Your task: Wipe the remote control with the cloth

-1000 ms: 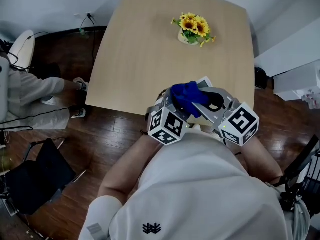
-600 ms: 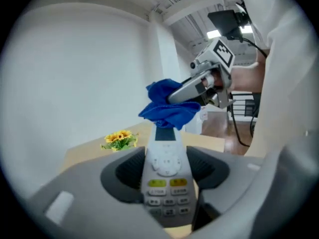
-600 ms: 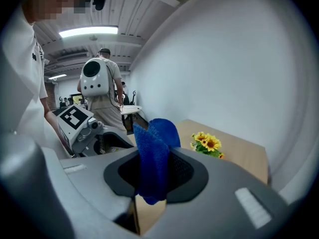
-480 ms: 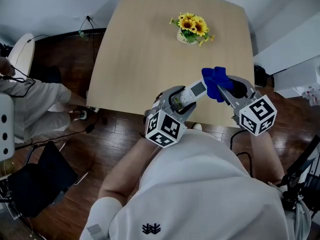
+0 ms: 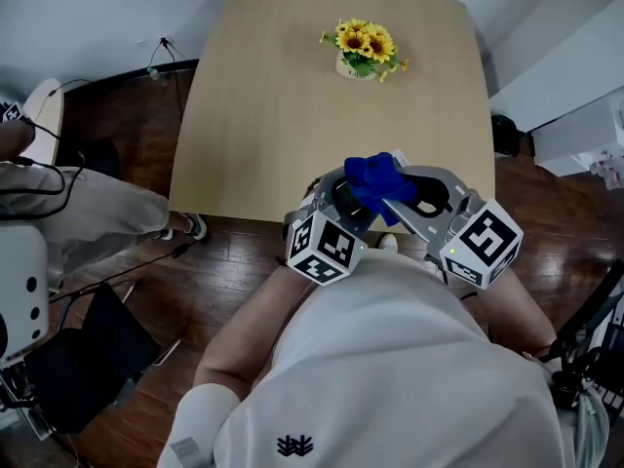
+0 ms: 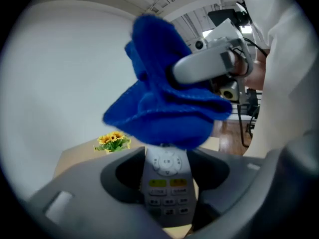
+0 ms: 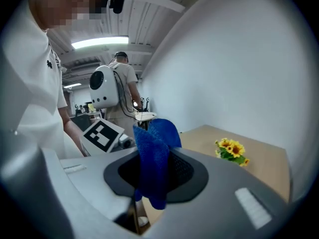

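My left gripper [image 6: 167, 171] is shut on a grey remote control [image 6: 166, 188], which points away from me with its buttons facing up. A blue cloth [image 6: 162, 103] lies bunched over the remote's far end. My right gripper [image 7: 154, 166] is shut on that cloth [image 7: 152, 158], which hangs in folds between its jaws. In the head view both grippers meet above the table's near edge: the left gripper [image 5: 343, 198], the right gripper [image 5: 395, 191], and the cloth [image 5: 375, 178] covering most of the remote.
A pot of sunflowers [image 5: 363, 49] stands at the far side of the wooden table [image 5: 283, 96]. A seated person's legs [image 5: 88, 208] and cables are on the floor at left. Another person [image 7: 123, 88] stands behind in the right gripper view.
Half a second ago the right gripper held the cloth off the remote's far tip at the right. It has drawn back, and the cloth covers the remote near the left gripper again.
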`<state>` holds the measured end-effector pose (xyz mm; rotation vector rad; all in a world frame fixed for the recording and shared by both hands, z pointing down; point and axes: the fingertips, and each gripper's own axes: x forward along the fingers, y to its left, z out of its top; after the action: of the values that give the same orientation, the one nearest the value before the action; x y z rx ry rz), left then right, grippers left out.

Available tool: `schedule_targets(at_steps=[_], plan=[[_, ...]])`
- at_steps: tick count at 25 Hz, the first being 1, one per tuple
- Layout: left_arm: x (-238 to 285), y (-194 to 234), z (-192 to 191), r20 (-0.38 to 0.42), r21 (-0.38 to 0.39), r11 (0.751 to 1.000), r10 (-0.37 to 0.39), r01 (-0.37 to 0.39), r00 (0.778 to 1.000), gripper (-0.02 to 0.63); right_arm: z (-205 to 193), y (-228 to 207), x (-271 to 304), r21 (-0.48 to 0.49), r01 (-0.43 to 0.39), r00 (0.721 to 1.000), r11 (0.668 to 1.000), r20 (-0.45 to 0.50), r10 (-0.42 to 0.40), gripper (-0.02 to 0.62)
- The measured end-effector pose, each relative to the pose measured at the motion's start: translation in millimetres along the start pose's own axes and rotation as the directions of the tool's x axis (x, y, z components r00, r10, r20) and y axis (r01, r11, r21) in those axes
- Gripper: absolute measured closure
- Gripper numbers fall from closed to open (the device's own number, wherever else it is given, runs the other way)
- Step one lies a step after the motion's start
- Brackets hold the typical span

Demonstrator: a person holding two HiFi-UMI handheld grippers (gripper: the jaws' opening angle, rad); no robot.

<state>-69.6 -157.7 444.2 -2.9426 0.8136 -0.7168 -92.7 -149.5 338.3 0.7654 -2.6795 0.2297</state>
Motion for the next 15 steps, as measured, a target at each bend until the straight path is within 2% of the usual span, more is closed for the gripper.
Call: schedule_targets(at_steps=[3, 5, 8, 15], plan=[[0.1, -2.2, 0.3, -0.004, 0.002, 1.0, -0.005, 0.006, 1.0, 0.33, -9.4, 32.1, 16.7, 0.011, -0.101, 0.995, 0.995, -0.018, 0.102, 0.506], [-2.9, -4.0, -0.9, -0.007, 0.003, 1.0, -0.005, 0.005, 1.0, 0.33, -18.0, 40.3, 23.0, 0.015, -0.119, 0.992, 0.993, -0.032, 0.12, 0.506], [-9.3, -7.3, -5.0, -0.011, 0.0, 1.0, -0.005, 0.005, 1.0, 0.33, -27.8, 27.6, 21.3, 0.042, -0.064, 0.997, 0.997, -0.046, 0.066, 0.506], [-8.7, -11.3, -12.5, -0.022, -0.009, 1.0, -0.014, 0.014, 1.0, 0.33, -42.2, -34.3, -5.8, 0.054, 0.109, 0.992, 0.993, -0.062, -0.106, 0.506]])
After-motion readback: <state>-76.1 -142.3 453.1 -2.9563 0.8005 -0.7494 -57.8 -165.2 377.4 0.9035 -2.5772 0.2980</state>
